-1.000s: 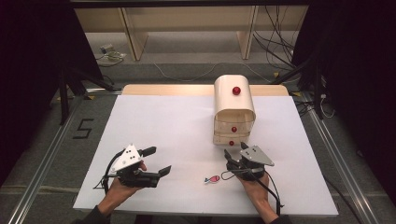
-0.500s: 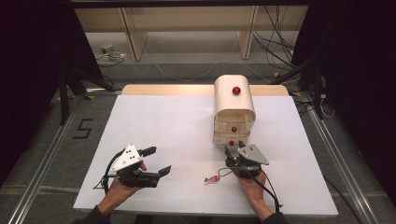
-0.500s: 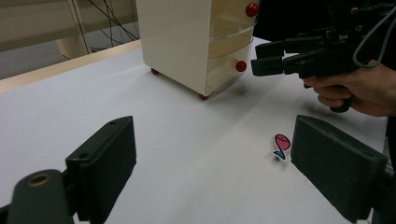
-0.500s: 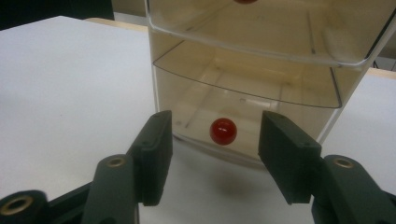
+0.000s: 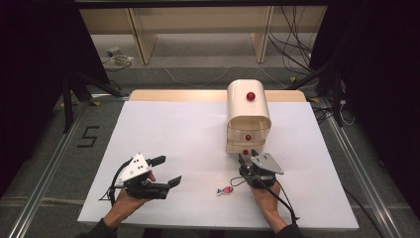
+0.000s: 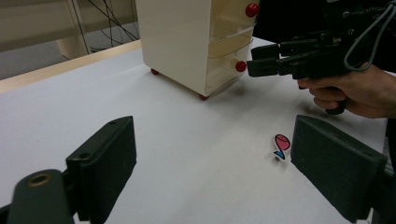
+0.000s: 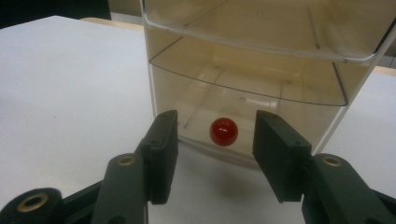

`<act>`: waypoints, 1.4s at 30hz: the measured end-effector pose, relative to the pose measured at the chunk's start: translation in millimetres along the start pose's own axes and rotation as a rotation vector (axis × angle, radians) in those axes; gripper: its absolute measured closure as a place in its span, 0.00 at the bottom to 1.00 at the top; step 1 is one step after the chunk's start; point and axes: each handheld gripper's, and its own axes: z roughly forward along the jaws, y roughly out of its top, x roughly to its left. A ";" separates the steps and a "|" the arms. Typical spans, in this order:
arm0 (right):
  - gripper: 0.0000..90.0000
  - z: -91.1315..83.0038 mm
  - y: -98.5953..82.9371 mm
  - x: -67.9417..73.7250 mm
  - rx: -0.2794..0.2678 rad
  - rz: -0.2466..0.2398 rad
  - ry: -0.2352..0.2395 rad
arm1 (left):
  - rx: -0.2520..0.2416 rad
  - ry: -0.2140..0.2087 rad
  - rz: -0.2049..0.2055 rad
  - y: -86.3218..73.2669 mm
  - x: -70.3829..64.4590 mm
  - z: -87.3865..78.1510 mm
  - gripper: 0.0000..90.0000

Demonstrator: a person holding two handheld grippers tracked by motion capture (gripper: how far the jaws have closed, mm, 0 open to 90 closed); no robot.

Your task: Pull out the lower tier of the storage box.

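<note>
A cream drawer unit (image 5: 248,117) with red knobs stands on the white table (image 5: 188,134), right of centre. My right gripper (image 5: 246,157) is open at its bottom drawer. In the right gripper view the bottom red knob (image 7: 223,131) sits between and just beyond the jaws of the right gripper (image 7: 216,140), untouched. My left gripper (image 5: 171,169) is open near the front left, with nothing in it. A small pink and blue fish-shaped piece (image 5: 226,190) lies flat between the two grippers. The left gripper view shows this fish piece (image 6: 280,144) beside the far jaw, and the right gripper (image 6: 268,61) at the drawer unit (image 6: 187,42).
The clear drawers (image 7: 261,70) look empty inside. Wooden shelving (image 5: 198,29) and loose cables (image 5: 297,44) lie beyond the table's far edge. A metal rail (image 5: 356,168) runs along the right side, and a "5" mark (image 5: 87,137) is on the floor at left.
My right gripper has moved forward to the bottom drawer, bringing its jaws up to the red knob. The left gripper and the fish piece have stayed put.
</note>
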 end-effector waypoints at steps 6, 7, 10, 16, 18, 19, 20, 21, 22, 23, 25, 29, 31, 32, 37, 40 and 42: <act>0.59 2.1 -0.8 0.7 -0.001 0.003 -0.010 | 0.000 0.000 0.001 0.1 0.0 -0.2 0.16; 0.60 2.4 -0.9 0.9 -0.001 0.005 -0.011 | 0.000 0.000 0.001 0.0 0.0 -0.2 0.16; 0.61 3.0 -1.3 1.6 0.000 0.008 -0.015 | 0.000 0.000 0.001 0.0 0.0 -0.1 0.16; 0.63 4.6 -1.9 2.7 -0.001 0.004 -0.021 | 0.000 0.000 0.002 0.1 -0.1 -0.3 0.16; 0.64 5.0 -2.1 2.8 0.002 0.007 -0.027 | 0.000 -0.001 0.002 0.1 -0.1 -0.2 0.16; 0.64 5.3 -2.2 2.8 0.004 0.011 -0.032 | 0.000 -0.001 0.002 0.1 -0.1 -0.2 0.16; 0.65 5.7 -2.4 2.8 0.004 0.011 -0.036 | 0.000 -0.001 0.002 0.1 -0.1 -0.2 0.16; 0.65 5.8 -2.4 2.9 0.005 0.011 -0.038 | 0.000 -0.001 0.002 0.1 -0.1 -0.2 0.16; 0.65 6.0 -2.5 3.0 0.006 0.011 -0.039 | 0.000 -0.001 0.002 0.2 -0.1 -0.2 0.16; 0.66 6.2 -2.6 3.2 0.006 0.010 -0.040 | 0.000 -0.001 0.002 0.2 -0.1 -0.2 0.16; 0.66 6.9 -2.8 3.9 0.006 0.010 -0.045 | -0.001 -0.005 0.002 0.2 -0.2 -0.4 0.16; 0.67 8.6 -3.3 4.7 0.015 0.017 -0.051 | -0.001 -0.004 0.003 0.2 -0.4 -0.3 0.16; 0.68 9.3 -3.3 5.0 0.017 0.017 -0.058 | -0.002 -0.004 0.003 0.2 -0.4 -0.3 0.16; 0.69 9.6 -3.2 5.2 0.018 0.016 -0.062 | -0.002 -0.005 0.003 0.2 -0.4 -0.3 0.16; 0.70 11.6 -3.1 6.0 0.022 0.012 -0.072 | -0.002 -0.006 0.003 0.3 -0.4 -0.4 0.16; 0.71 12.9 -3.2 7.2 0.025 0.013 -0.078 | -0.003 -0.006 0.003 0.3 -0.5 -0.4 0.16; 0.71 13.4 -3.2 8.1 0.031 0.011 -0.084 | -0.005 -0.006 0.003 0.3 -0.6 -0.4 0.16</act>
